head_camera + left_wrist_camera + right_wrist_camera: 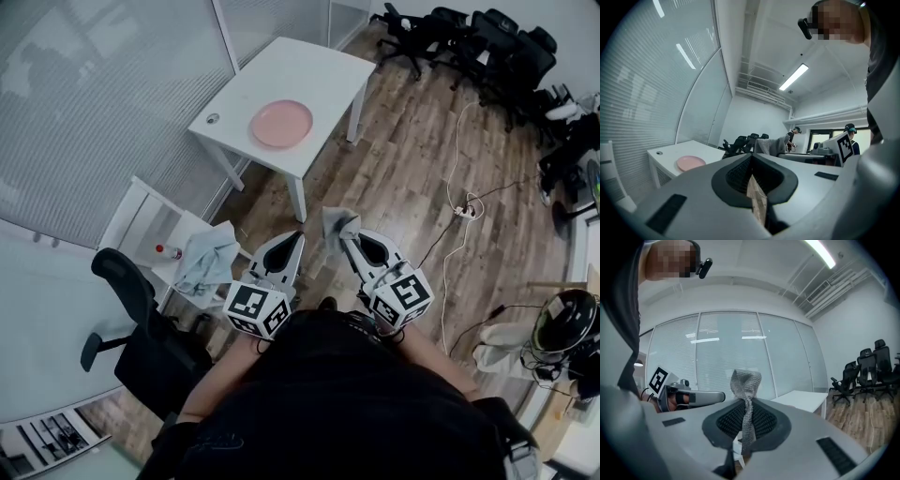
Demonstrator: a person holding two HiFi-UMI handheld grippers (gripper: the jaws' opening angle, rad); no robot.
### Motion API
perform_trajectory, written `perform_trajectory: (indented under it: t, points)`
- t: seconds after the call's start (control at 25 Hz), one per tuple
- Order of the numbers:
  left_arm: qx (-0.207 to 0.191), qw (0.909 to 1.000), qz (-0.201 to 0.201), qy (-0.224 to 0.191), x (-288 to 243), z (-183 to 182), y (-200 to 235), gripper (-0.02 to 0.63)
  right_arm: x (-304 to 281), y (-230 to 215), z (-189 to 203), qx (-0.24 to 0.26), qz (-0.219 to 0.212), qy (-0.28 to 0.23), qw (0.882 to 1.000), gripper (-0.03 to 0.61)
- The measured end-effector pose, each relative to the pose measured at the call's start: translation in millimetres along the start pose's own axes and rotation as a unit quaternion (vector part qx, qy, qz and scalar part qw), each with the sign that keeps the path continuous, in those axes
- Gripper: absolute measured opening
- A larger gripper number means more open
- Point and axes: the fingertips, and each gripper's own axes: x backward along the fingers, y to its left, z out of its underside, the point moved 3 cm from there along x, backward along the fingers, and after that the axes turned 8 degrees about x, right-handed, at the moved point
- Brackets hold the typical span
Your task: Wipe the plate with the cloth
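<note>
A pink plate (pixel 281 123) lies on the white table (pixel 319 80) ahead of me, well beyond both grippers; it also shows far off in the left gripper view as the pink plate (pixel 691 162). My right gripper (pixel 343 232) is shut on a grey knitted cloth (pixel 337 223), whose bunched end sticks up past the jaws as the cloth (pixel 746 385). My left gripper (pixel 294 238) is held level beside it, shut with nothing between its jaws (pixel 752 180). Both are over the wooden floor, short of the table.
A small metal object (pixel 213 118) sits at the table's left corner. A low white shelf (pixel 155 225) with a light blue cloth (pixel 208 258) and a bottle (pixel 170 251) stands to my left, next to a black office chair (pixel 141 323). More chairs (pixel 469 42) and cables (pixel 459 202) lie far right.
</note>
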Motion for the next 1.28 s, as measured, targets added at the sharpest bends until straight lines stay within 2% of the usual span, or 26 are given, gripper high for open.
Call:
perform_trajectory:
  t: [0.44,0.72,0.88,1.04,1.28]
  points:
    - [0.020,0.9997,0.005,0.011,-37.4,4.8,9.0,0.017,-1.4,-31.0,15.2,-0.011,0.012,0.012,1.000,0.037]
    - [0.033,0.9981,0.043,0.029,-60.5,10.6,7.7,0.017,-11.6,-49.7,25.5,-0.009,0.025,0.025,0.999,0.037]
    - [0.024,0.9982,0.043,0.033,-69.1,8.7,14.4,0.017,-20.3,-55.3,24.7,-0.006,0.024,0.024,0.999,0.037]
    - [0.024,0.9979,0.044,0.040,-78.9,-1.1,36.1,0.017,-47.7,-59.0,21.4,-0.005,0.024,0.024,0.999,0.037]
    - [0.022,0.9976,0.056,0.036,-94.0,-40.0,86.8,0.017,-106.1,-72.7,-0.7,0.010,0.034,0.021,0.999,0.037]
